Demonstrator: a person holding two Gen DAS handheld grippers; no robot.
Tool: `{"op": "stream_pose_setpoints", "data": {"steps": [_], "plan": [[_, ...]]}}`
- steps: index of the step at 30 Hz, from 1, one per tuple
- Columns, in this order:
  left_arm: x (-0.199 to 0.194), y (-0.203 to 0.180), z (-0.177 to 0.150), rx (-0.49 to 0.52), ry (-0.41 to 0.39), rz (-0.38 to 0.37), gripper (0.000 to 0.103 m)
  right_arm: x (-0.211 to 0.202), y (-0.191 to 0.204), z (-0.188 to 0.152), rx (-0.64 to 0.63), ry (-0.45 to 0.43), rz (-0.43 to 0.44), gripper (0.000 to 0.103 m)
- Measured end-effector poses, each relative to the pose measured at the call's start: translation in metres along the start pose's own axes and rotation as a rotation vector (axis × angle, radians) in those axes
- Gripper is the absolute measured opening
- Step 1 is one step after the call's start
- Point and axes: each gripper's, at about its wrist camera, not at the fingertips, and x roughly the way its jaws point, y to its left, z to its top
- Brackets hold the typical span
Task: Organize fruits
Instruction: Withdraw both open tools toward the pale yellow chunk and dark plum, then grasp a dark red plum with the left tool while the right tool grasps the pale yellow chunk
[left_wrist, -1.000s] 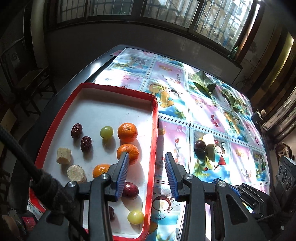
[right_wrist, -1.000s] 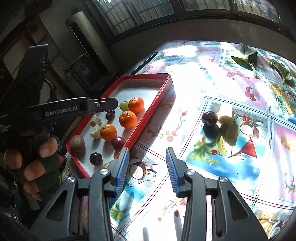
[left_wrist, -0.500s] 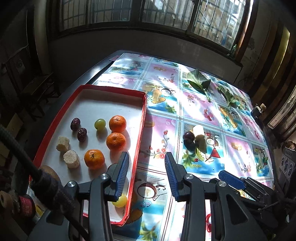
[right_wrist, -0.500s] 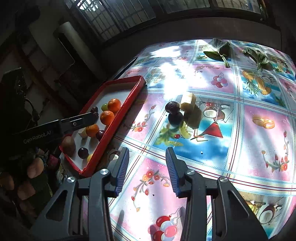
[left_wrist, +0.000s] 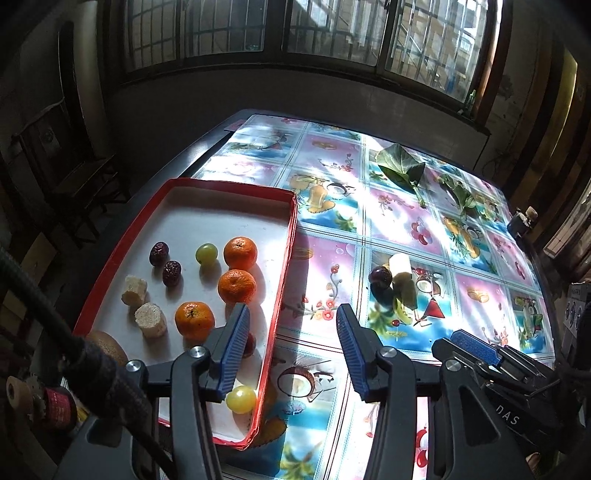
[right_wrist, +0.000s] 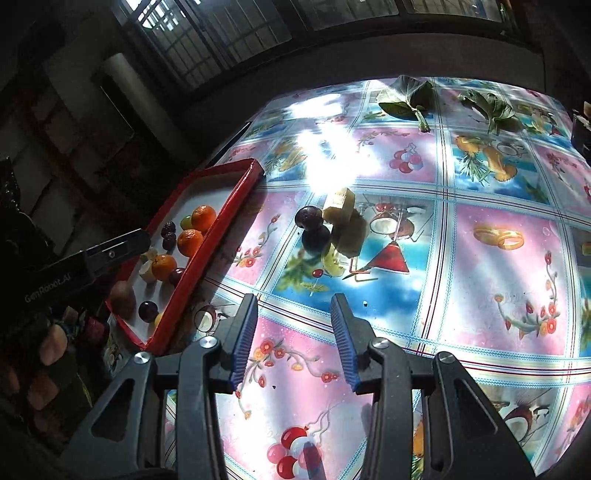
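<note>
A red-rimmed white tray (left_wrist: 173, 192) (right_wrist: 218, 218) at the table's left holds three oranges (left_wrist: 236, 286), two dates (left_wrist: 171, 272), green grapes (left_wrist: 205, 253), pale sugarcane chunks (left_wrist: 150, 319), a kiwi (right_wrist: 123, 295) and dark plums (right_wrist: 147, 311). On the tablecloth lie a dark plum (left_wrist: 381, 276) (right_wrist: 308, 218) and a pale sugarcane chunk (left_wrist: 400, 264) (right_wrist: 339, 205), touching. My left gripper (left_wrist: 291, 349) is open and empty over the tray's right rim. My right gripper (right_wrist: 293, 336) is open and empty above the cloth, short of the plum; it also shows in the left wrist view (left_wrist: 476, 347).
A fruit-print tablecloth (right_wrist: 480, 240) covers the table. Green leaves (left_wrist: 400, 166) (right_wrist: 406, 98) lie at the far side. A dark chair (left_wrist: 85, 177) stands left of the table. A small dark object (left_wrist: 522, 221) sits at the right edge.
Both grippers have drawn back and risen. The right one has swung right, away from the tray, so the plum and chunk now sit straight ahead of it. Both stayed open.
</note>
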Motion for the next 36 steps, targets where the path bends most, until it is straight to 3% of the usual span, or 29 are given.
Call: {"op": "stream_pose_setpoints", "data": {"steps": [10, 23, 29, 31, 36], "plan": [[0.021, -0.023, -0.003, 0.042, 0.053, -0.058, 0.052, 0.019, -0.013, 0.030, 0.048, -0.005, -0.115, 0.043], [0.073, -0.052, 0.004, 0.113, 0.145, -0.066, 0.054, 0.060, -0.019, 0.069, 0.088, -0.006, -0.151, 0.043], [0.091, -0.066, 0.015, 0.141, 0.168, -0.081, 0.055, 0.088, -0.026, 0.077, 0.080, 0.048, -0.157, 0.042], [0.099, -0.072, 0.020, 0.152, 0.174, -0.076, 0.055, 0.083, -0.033, 0.077, 0.101, 0.041, -0.131, 0.028], [0.120, -0.082, 0.027, 0.166, 0.198, -0.056, 0.055, 0.046, -0.054, 0.074, 0.156, -0.038, -0.116, 0.028]]}}
